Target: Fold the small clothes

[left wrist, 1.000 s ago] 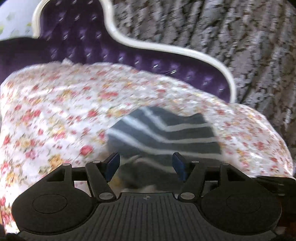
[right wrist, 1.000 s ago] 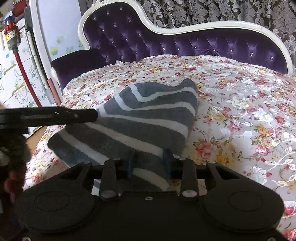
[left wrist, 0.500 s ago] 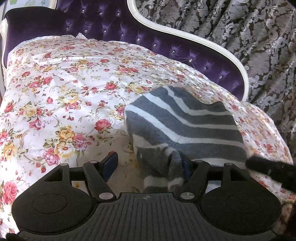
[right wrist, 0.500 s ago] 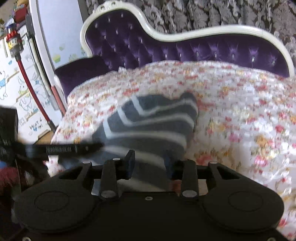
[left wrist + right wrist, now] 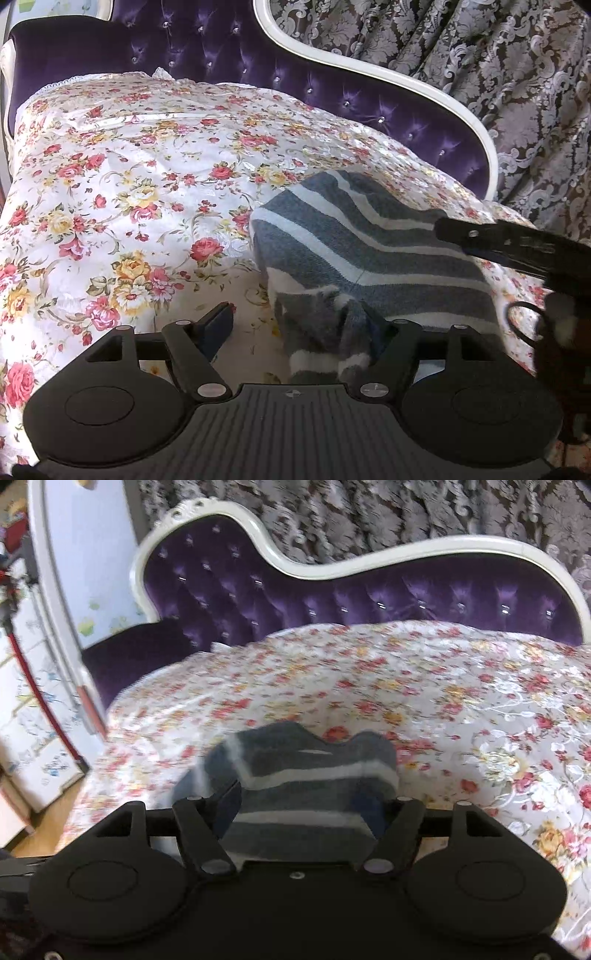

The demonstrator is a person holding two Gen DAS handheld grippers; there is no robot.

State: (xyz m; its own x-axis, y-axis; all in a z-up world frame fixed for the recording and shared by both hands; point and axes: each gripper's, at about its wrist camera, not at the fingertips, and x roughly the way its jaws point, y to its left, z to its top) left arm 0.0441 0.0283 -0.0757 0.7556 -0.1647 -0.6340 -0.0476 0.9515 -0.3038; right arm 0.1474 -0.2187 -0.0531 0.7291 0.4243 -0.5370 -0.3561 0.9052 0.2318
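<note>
A grey sweater with white stripes [image 5: 369, 243] lies folded on the floral bedspread [image 5: 129, 177]. My left gripper [image 5: 299, 328] hovers at the sweater's near left corner, its jaws opening. A bunched fold rests against the right finger, while the left pad [image 5: 218, 325] stands apart over bare bedspread. In the right wrist view the sweater [image 5: 310, 775] fills the gap of my right gripper [image 5: 299, 808], whose jaws are opening and no longer pinch the cloth. The right gripper [image 5: 498, 243] also shows as a black bar over the sweater's right side.
A purple tufted headboard [image 5: 369, 602] with a white frame runs behind the bed, with patterned curtains [image 5: 498, 74] beyond it. A white cabinet [image 5: 33, 701] and a red cable stand past the bed's left edge. Flowered bedspread stretches left of the sweater and beyond it.
The right jaws have spread from a narrow pinch to wide apart, and the sweater sits lower in its view. The left jaws widened and the sweater settled flat.
</note>
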